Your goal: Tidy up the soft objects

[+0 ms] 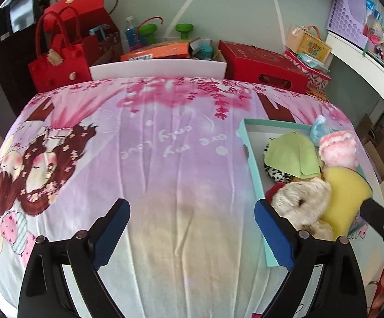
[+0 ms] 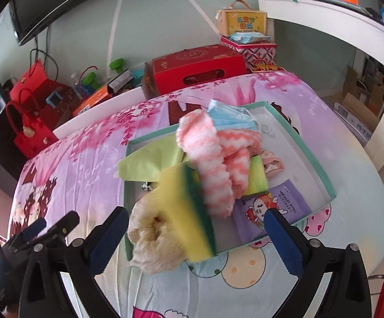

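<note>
A shallow teal-rimmed box (image 2: 311,156) lies on the printed bedspread, piled with soft things: a yellow-green sponge (image 2: 184,212), a pink-and-white fluffy cloth (image 2: 210,164), a cream fuzzy scrunchie (image 2: 152,238), a green cloth (image 2: 149,164), a blue face mask (image 2: 231,119) and a purple baby-wipes pack (image 2: 271,212). My right gripper (image 2: 195,237) stands open just in front of the pile, the sponge's near end between its fingers without touching the pads. My left gripper (image 1: 192,235) is open over bare bedspread, left of the box (image 1: 255,175), the scrunchie (image 1: 300,204) beside its right finger.
Red gift bags (image 1: 59,63) and a red carton (image 1: 263,66) line the far side of the bed, with green dumbbells (image 1: 149,30) and a bottle behind. A white shelf (image 2: 351,23) curves along the right. The bedspread (image 1: 152,159) left of the box lies flat.
</note>
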Demonstrator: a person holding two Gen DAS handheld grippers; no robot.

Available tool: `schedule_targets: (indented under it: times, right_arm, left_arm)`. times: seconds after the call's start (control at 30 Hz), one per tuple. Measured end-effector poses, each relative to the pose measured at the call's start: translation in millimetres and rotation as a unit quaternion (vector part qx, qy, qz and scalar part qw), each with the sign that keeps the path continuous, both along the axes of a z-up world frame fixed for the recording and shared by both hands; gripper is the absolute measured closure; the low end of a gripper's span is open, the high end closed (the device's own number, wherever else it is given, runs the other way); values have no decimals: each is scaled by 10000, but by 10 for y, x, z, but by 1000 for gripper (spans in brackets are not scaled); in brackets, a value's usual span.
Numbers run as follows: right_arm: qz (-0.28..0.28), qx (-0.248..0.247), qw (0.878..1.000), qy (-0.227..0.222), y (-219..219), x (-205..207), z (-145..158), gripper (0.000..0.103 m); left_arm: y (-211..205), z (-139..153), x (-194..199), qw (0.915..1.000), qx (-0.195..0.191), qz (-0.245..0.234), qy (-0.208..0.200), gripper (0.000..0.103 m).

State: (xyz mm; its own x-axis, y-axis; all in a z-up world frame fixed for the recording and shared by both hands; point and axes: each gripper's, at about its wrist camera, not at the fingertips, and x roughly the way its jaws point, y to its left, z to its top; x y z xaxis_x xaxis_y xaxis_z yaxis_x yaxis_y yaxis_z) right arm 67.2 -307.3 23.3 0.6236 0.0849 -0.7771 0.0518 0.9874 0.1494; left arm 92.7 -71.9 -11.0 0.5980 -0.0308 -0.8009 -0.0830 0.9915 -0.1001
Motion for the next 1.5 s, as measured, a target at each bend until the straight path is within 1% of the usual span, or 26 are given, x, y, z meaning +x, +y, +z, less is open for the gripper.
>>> schedule_targets:
  times: [0.23,0.43,0.63,0.93,1.13,1.37,1.5]
  right_arm:
    - [192,-120,9997,90,150,-80,-64,0]
    - [299,-202,9992,183,244,-130,-130,0]
    - [418,-294,9984,256,352,-179,-180,0]
    - [570,-427,9966,403,492,-216,-270,0]
    - [656,-485,9956,453,557,-211,-319,0]
    - [672,-528,9946,589,571,-170,-423,0]
    - [684,-634,9938,603,586,-159,-438,0]
  left_arm:
    - [94,34,-99,9996,191,216,-53,8]
    - [147,0,-182,9978,439,486,137,8]
    - [175,-47,-279,9974,550,376,292,8]
    - [217,-130,-436,9956,728,390,453,8]
    - [274,-177,-444,9956,626,376,582,8]
    - [323,-241,-423,9943,673,375,738,8]
    - [352,-269,-406,9939,660,335,814,8]
